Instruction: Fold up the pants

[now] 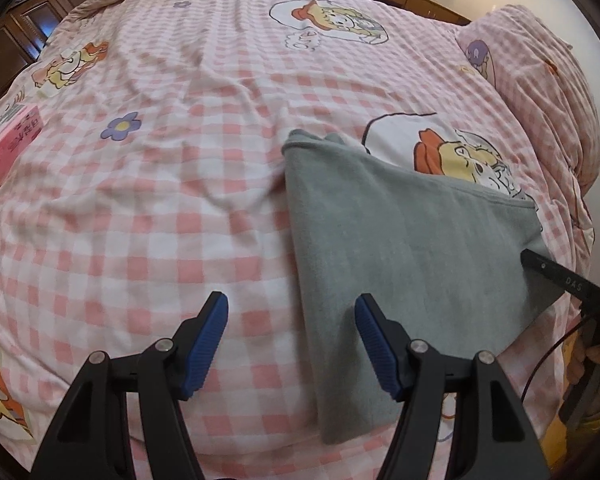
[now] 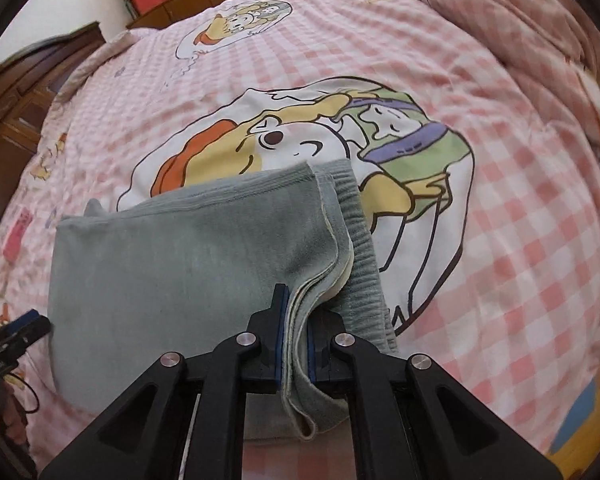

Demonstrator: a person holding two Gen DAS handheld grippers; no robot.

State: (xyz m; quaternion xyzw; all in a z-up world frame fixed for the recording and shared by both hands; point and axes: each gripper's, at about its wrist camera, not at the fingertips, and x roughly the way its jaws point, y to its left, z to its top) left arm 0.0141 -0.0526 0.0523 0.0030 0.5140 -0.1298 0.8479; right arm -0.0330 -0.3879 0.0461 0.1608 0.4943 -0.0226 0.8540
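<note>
Fold in progress: the pants [image 2: 172,248] lie on the bed [image 1: 180,200] as a grey, already doubled panel, and I am partway through laying one end over. My right gripper [image 2: 296,340] is clamped on a stack of the fabric's edges near the ribbed waistband [image 2: 360,240]; several layers run between its blue pads [image 2: 281,336], pinched tight and lifted slightly off the sheet. My left gripper [image 1: 292,320] holds nothing, its jaws spread wide and hovering low over the near-left edge of the pants, with one finger above the cloth and the other above the checked sheet.

Pose: the right tool comes in from the near side and points across the panel toward the far hem; the left tool points forward along the bed, near the opposite corner. In the left view the right tool appears as a dark bar [image 1: 556,276] at the panel's right corner, with part of a hand [image 1: 596,360] behind it, though the rim distortion makes the contact hard to judge.

Next move, as I judge it: close the left jaws on the free corner, then carry both ends together, keeping the layers aligned so the stack does not slip
</note>
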